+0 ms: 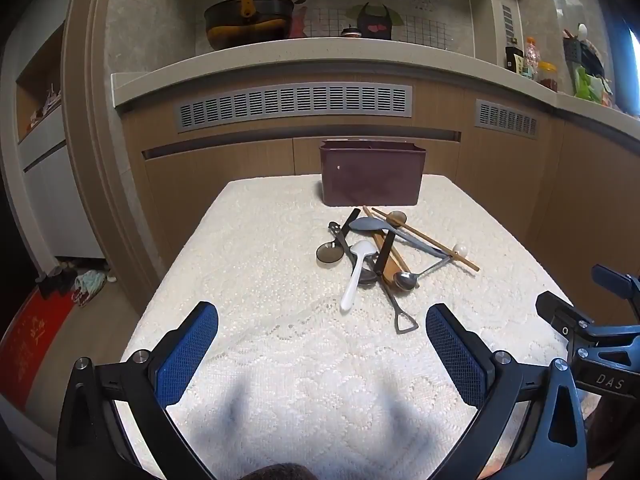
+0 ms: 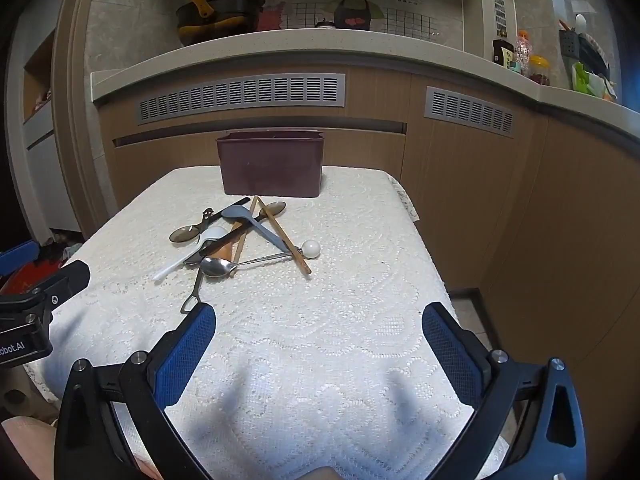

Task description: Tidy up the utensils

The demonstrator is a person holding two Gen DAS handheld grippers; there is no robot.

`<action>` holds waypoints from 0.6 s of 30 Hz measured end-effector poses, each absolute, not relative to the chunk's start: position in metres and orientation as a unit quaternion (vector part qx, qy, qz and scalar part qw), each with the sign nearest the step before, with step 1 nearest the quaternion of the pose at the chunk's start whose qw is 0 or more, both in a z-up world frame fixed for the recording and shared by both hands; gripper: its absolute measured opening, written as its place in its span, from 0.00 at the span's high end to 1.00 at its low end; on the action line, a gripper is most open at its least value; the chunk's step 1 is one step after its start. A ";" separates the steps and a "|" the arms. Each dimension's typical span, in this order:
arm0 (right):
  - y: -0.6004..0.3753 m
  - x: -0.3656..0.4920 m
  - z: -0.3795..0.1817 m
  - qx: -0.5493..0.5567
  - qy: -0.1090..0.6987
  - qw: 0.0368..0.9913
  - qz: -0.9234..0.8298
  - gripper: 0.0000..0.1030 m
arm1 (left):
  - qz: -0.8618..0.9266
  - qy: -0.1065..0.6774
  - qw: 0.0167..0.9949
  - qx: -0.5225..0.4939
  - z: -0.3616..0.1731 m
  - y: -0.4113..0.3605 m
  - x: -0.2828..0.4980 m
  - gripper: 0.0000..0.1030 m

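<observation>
A pile of utensils lies on the white lace tablecloth (image 1: 260,320) in front of a dark maroon holder box (image 1: 372,178) (image 2: 270,168). The pile holds a white plastic spoon (image 1: 356,276) (image 2: 188,254), a steel spoon (image 1: 406,280) (image 2: 218,267), a grey-blue spoon (image 1: 372,226) (image 2: 244,216), a smoky translucent spoon (image 1: 330,254) (image 2: 185,235), wooden chopsticks (image 1: 428,240) (image 2: 284,236) and a small shovel-handled piece (image 1: 404,322) (image 2: 191,300). My left gripper (image 1: 322,316) is open and empty, short of the pile. My right gripper (image 2: 318,316) is open and empty, to the pile's right.
The table (image 2: 360,240) stands against wooden kitchen cabinets (image 1: 224,168) under a counter. The floor drops off at the left edge (image 1: 152,300) and the right edge (image 2: 436,280). The right gripper's body (image 1: 592,336) shows at the left view's right side.
</observation>
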State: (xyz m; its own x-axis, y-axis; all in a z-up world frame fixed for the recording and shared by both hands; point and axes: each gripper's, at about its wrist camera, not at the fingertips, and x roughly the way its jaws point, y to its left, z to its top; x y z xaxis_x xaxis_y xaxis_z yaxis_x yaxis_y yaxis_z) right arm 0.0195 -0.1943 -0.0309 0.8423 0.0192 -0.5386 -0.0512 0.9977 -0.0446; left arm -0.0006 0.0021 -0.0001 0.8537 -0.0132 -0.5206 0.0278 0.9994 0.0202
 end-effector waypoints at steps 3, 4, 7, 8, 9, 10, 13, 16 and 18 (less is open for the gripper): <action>-0.194 0.020 -0.032 -0.029 0.280 0.959 0.018 0.00 | -0.011 0.271 0.962 0.013 -0.001 0.002 0.000 0.00; -0.193 0.020 -0.032 -0.029 0.280 0.959 0.017 0.00 | -0.011 0.271 0.962 0.013 -0.001 0.002 0.000 0.00; -0.193 0.021 -0.032 -0.030 0.281 0.959 0.017 0.00 | -0.011 0.271 0.962 0.013 -0.002 0.001 0.000 0.00; -0.194 0.021 -0.032 -0.029 0.281 0.959 0.017 0.00 | -0.011 0.271 0.962 0.013 -0.002 0.001 0.000 0.00; -0.193 0.021 -0.032 -0.029 0.282 0.959 0.017 0.00 | -0.011 0.272 0.962 0.013 -0.002 0.001 0.000 0.00; -0.194 0.021 -0.032 -0.029 0.282 0.959 0.017 0.00 | -0.011 0.272 0.962 0.013 -0.003 0.001 0.000 0.00; -0.194 0.021 -0.032 -0.028 0.282 0.959 0.017 0.00 | -0.011 0.273 0.962 0.012 -0.003 0.001 0.000 0.00; -0.194 0.021 -0.032 -0.028 0.283 0.959 0.017 0.00 | -0.010 0.273 0.962 0.012 -0.004 0.000 -0.001 0.00; -0.194 0.021 -0.032 -0.028 0.283 0.959 0.017 0.00 | -0.011 0.273 0.962 0.013 -0.002 0.001 0.000 0.00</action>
State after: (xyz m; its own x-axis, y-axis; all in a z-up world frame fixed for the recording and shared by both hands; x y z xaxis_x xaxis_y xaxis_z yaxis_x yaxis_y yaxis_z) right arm 0.0212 -0.1939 -0.0317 0.8397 0.0173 -0.5427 -0.0490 0.9978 -0.0440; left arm 0.0005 0.0013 -0.0025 0.8510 -0.0145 -0.5250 0.0282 0.9994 0.0180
